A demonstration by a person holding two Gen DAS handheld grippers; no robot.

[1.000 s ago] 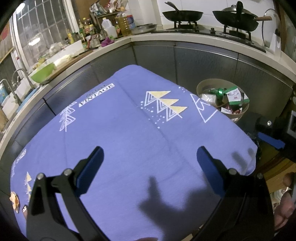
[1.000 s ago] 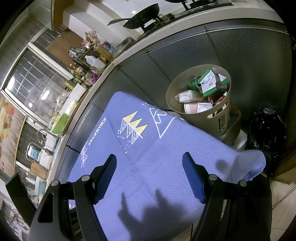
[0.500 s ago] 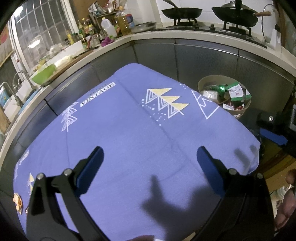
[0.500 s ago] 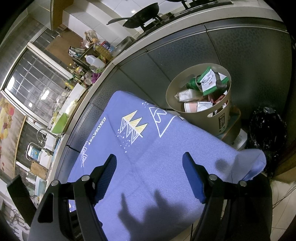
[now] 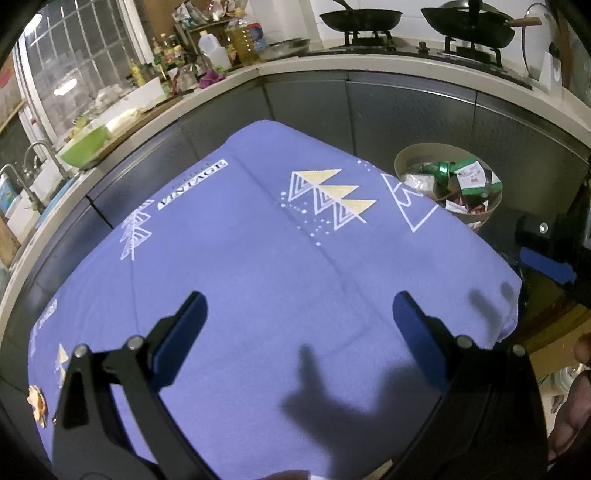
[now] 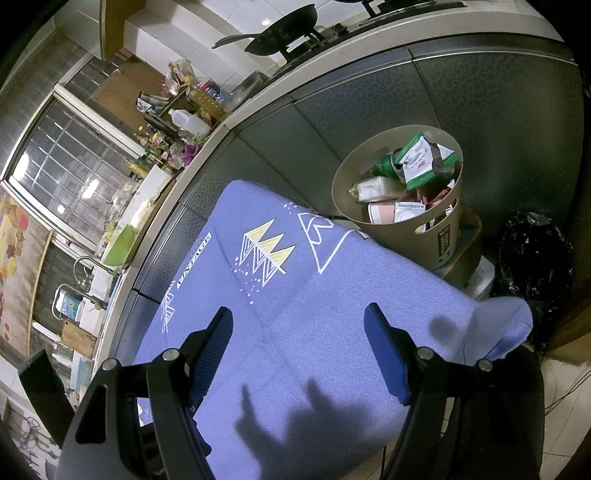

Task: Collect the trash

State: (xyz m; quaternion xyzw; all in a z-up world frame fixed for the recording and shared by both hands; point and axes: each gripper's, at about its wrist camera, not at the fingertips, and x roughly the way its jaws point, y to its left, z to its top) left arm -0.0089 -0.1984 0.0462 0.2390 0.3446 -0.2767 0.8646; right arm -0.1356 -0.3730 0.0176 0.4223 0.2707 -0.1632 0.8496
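Observation:
A beige round trash bin (image 5: 408,158) stands beyond the table's far right corner, filled with wrappers, a green packet and cups; it also shows in the right wrist view (image 6: 369,162). A small orange scrap (image 5: 37,400) lies at the cloth's left edge. My left gripper (image 5: 297,314) is open and empty above the purple tablecloth (image 5: 258,266). My right gripper (image 6: 299,328) is open and empty above the same cloth (image 6: 314,314); part of it (image 5: 546,258) shows at the right in the left wrist view.
A curved kitchen counter (image 5: 332,66) with grey cabinets wraps behind the table, carrying woks (image 5: 360,16), bottles, a green bowl (image 5: 85,147) and a sink tap (image 5: 33,155). A black bag (image 6: 532,254) sits on the floor right of the bin.
The left wrist view has drifted slightly, so the bin and cloth sit a bit lower in it. Both grippers stay open and empty.

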